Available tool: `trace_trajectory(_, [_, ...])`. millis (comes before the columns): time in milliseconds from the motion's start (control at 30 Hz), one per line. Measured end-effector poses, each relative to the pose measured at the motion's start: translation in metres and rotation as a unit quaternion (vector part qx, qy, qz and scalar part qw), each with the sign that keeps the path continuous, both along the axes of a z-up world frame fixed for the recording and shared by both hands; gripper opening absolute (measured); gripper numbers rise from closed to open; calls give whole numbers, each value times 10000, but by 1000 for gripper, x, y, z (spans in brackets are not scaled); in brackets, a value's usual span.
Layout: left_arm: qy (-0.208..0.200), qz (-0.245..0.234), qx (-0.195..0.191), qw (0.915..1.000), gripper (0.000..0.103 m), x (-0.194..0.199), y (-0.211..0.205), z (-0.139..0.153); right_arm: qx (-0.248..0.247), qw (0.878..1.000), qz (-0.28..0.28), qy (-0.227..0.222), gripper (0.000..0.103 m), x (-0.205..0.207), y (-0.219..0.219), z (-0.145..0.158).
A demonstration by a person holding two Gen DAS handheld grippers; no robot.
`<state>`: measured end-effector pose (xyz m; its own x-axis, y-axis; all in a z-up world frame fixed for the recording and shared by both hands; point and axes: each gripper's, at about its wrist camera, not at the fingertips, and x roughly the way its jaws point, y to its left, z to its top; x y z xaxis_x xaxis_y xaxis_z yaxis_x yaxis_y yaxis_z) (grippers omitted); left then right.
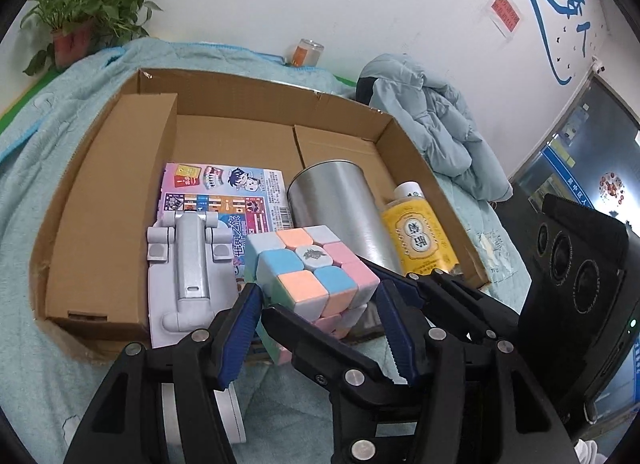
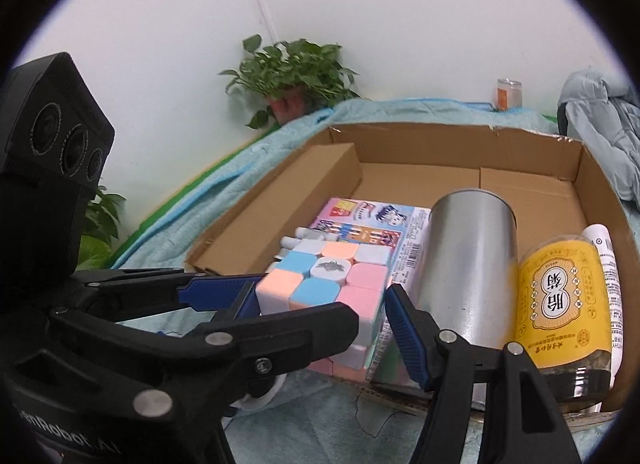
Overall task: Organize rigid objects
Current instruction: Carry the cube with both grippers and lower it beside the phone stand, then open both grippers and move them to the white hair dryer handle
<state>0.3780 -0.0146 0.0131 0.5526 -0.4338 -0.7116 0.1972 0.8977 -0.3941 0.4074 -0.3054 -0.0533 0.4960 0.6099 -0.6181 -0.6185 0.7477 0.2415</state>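
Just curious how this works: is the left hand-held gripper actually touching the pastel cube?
Touching. The left wrist view shows the left hand-held gripper with its blue pads pressed against opposite sides of the pastel cube.

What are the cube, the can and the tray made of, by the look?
Cube: likely plastic, matte pastel tiles, no glare. Can: seems metal, brushed silver wall with streaky highlights. Tray: corrugated cardboard, plain brown, folded flaps and a torn corner.
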Motion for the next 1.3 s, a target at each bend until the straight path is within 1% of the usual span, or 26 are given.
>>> trace_trajectory(133, [89, -18, -79, 9999, 56, 14, 5, -9, -93, 9999, -102, 99, 64, 11, 6, -6])
trace_trajectory(333, [94, -78, -82, 9999, 56, 19, 7, -17, -271, 9995, -167, 54, 65, 10, 8, -6])
trace_trajectory(433, [31, -120, -32, 9999, 56, 12, 7, -19, -213, 9996, -58, 200, 65, 2, 5, -7])
trace_trajectory(533, [-48, -201, -37, 9998, 56, 2, 6, -18, -178, 9997, -47, 168, 65, -11, -4, -6])
trace_trajectory(633, [-198, -237, 71, 9995, 58, -11, 3, -13, -131, 9997, -149, 159, 66, -19, -12, -2])
trace_trajectory(667, [-328, -193, 126, 9992, 59, -17, 3, -10, -127, 9996, -234, 50, 72, -27, -17, 1])
trace_trajectory(700, [-597, -115, 209, 9979, 69, -28, 5, -3, -139, 9994, -309, -62, 85, -32, -20, 3])
trace_trajectory(733, [-782, -17, 270, 9966, 77, -38, 7, 2, -227, 9976, -563, -340, 92, -42, -26, 7])
trace_trajectory(767, [-1113, 230, 371, 9928, 97, -53, 10, 10, -301, 9957, -721, -502, 103, -48, -29, 8])
trace_trajectory(800, [-1362, 430, 424, 9888, 103, -66, 13, 17, -376, 9939, -834, -610, 102, -53, -32, 8])
trace_trajectory(833, [-1632, 616, 487, 9835, 103, -79, 15, 22, -471, 9928, -915, -615, 102, -56, -34, 7])
trace_trajectory(867, [-1823, 707, 618, 9788, 103, -93, 17, 28, -542, 9922, -979, -547, 102, -58, -36, 4])
trace_trajectory(900, [-1844, 727, 714, 9776, 103, -100, 19, 31, -571, 9921, -1001, -489, 102, -60, -38, 2])
trace_trajectory(967, [-1758, 826, 896, 9769, 103, -112, 22, 33, -594, 9926, -994, -375, 102, -65, -40, -3])
trace_trajectory(1033, [-1549, 959, 993, 9782, 103, -125, 31, 29, -534, 9937, -946, -287, 102, -72, -41, -5])
trace_trajectory(1133, [-1207, 1035, 1071, 9815, 103, -142, 45, 22, -437, 9970, -635, -111, 102, -88, -37, -9])
trace_trajectory(1167, [-1140, 1093, 1095, 9814, 103, -151, 51, 19, -435, 9980, -467, -17, 102, -95, -32, -13])
trace_trajectory(1200, [-1073, 1172, 1108, 9811, 103, -159, 57, 17, -417, 9985, -329, 115, 102, -101, -29, -17])
trace_trajectory(1233, [-1023, 1217, 1097, 9812, 103, -168, 65, 14, -372, 9986, -131, 364, 102, -106, -23, -24])
trace_trajectory(1300, [-863, 1297, 1048, 9822, 103, -187, 78, 6, -286, 9943, 268, 991, 102, -115, -8, -43])
